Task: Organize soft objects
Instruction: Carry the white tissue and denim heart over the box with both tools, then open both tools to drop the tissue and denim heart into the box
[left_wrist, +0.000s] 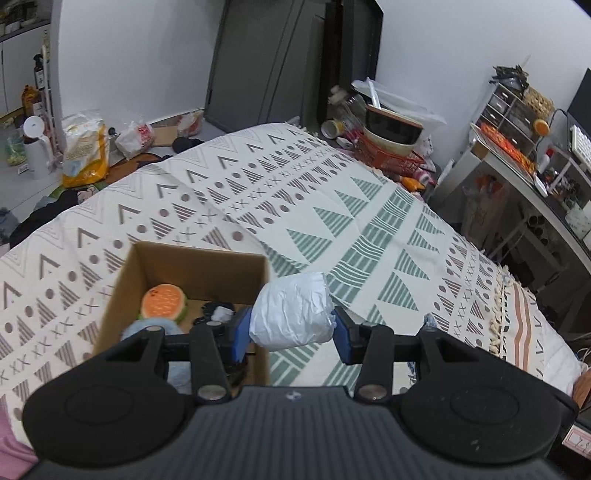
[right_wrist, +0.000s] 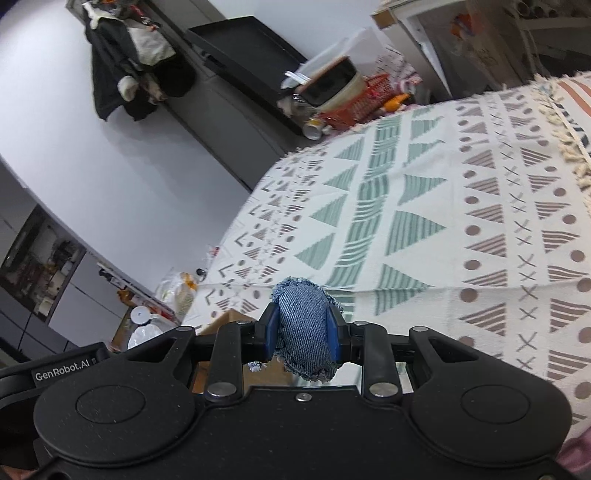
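Crumpled white plastic-wrapped soft bundle (left_wrist: 291, 309): pinched between the blue pads of my left gripper (left_wrist: 291, 328), held in the air just beside the right wall of the open brown cardboard box (left_wrist: 192, 258), not yet over its mouth. The box sits near the front left edge of the bed, on the cream blanket with green and brown triangle pattern (left_wrist: 369, 206). Inside it: a round orange-and-green plush (left_wrist: 164, 302), something pale blue and something dark, not clear what.

Frayed blue denim pouch (right_wrist: 306, 328): clamped narrow in my right gripper (right_wrist: 303, 328), lifted above the blanket; a corner of the box shows below and to the left of it.

Risks, as I judge them:
- White bundle is slick and squashy; the pads bite only its sides, so a quick swing could let it slide out onto the blanket.
- Letting go from here drops it outside the box wall; it must cross the rim first.
- The left finger is close to the box wall; a low pass could knock or tip the light box.
- Both grippers heading for one opening may collide.
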